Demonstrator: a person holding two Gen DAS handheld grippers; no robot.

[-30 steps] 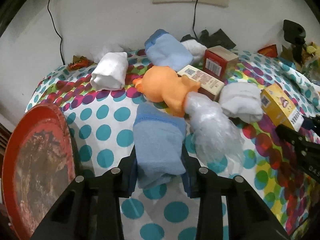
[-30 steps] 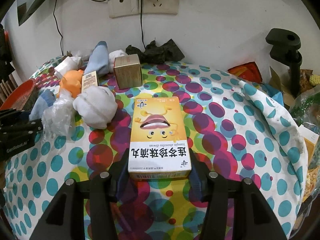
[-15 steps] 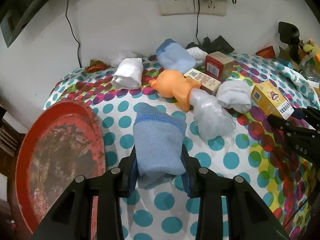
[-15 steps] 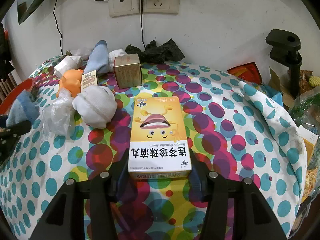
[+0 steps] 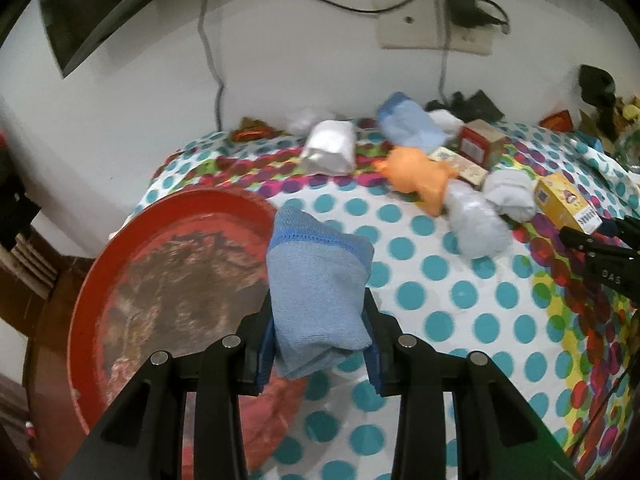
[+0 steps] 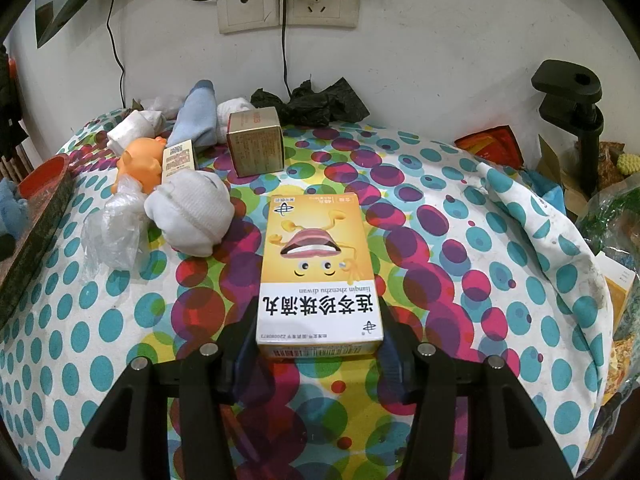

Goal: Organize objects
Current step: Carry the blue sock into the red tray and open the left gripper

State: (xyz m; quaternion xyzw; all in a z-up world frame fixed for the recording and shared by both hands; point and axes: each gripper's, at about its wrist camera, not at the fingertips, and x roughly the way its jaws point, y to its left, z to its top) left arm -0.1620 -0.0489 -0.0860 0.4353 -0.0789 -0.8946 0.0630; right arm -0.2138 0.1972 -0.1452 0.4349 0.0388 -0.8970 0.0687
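I am carrying the blue sock (image 5: 318,280), clamped narrow in my left gripper (image 5: 318,340) at lower centre, toward the red tray (image 5: 100,280) at lower left, where release comes next, while my right gripper (image 6: 318,344) grips the yellow box (image 6: 318,272) mid-frame.

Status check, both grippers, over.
Left gripper shut on blue sock, beside red tray. Right gripper shut on yellow box. Nothing blocking the tray.
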